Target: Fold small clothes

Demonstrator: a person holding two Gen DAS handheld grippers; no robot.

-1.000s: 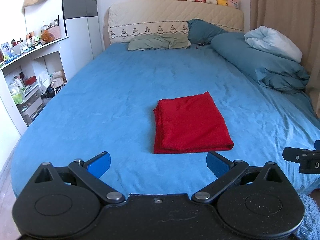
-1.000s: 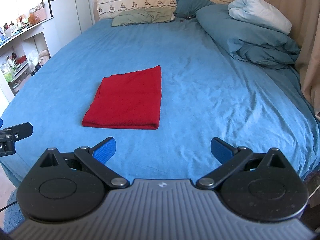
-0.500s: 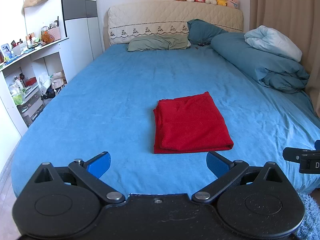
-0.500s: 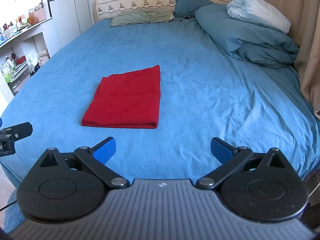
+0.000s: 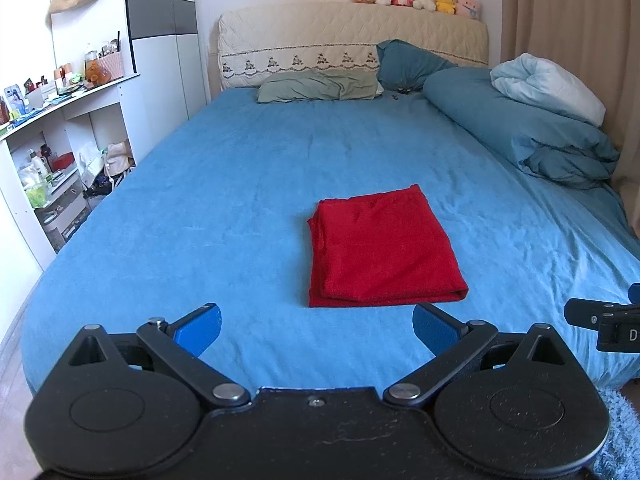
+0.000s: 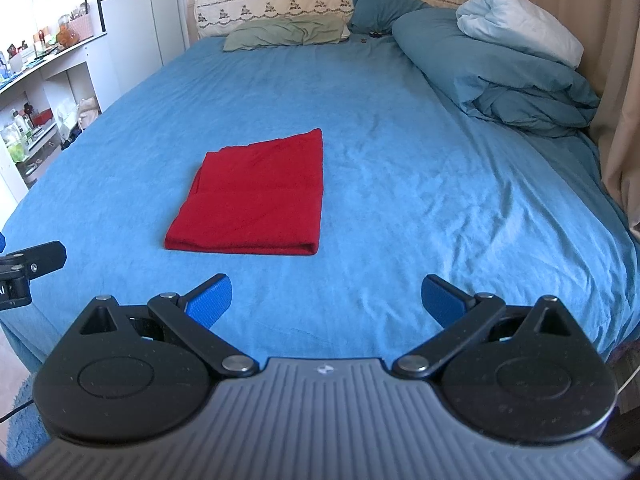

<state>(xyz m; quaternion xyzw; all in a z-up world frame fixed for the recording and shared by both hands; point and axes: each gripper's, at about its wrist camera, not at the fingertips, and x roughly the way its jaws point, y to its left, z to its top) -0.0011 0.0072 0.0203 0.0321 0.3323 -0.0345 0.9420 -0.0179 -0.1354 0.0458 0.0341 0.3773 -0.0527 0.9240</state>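
The red garment [image 5: 384,252] lies folded into a flat rectangle on the blue bed sheet [image 5: 224,184], toward the foot edge of the bed and roughly midway between its side edges. Both my left gripper [image 5: 316,326] and my right gripper [image 6: 326,300] hang off the foot edge with fingers spread wide, holding nothing and clear of the cloth. If I go in for another fold, I judge the risk lies at the edge nearest me: it is a rolled fold with several layers, and a pinch taking only the top layer would peel the stack open. Dragging across the sheet could also skew it (the sheet looks grippy, a towelling sort of nap). The left edge shows layers slightly stepped, and the far edge runs a little uneven; otherwise the top is smooth, with faint creases
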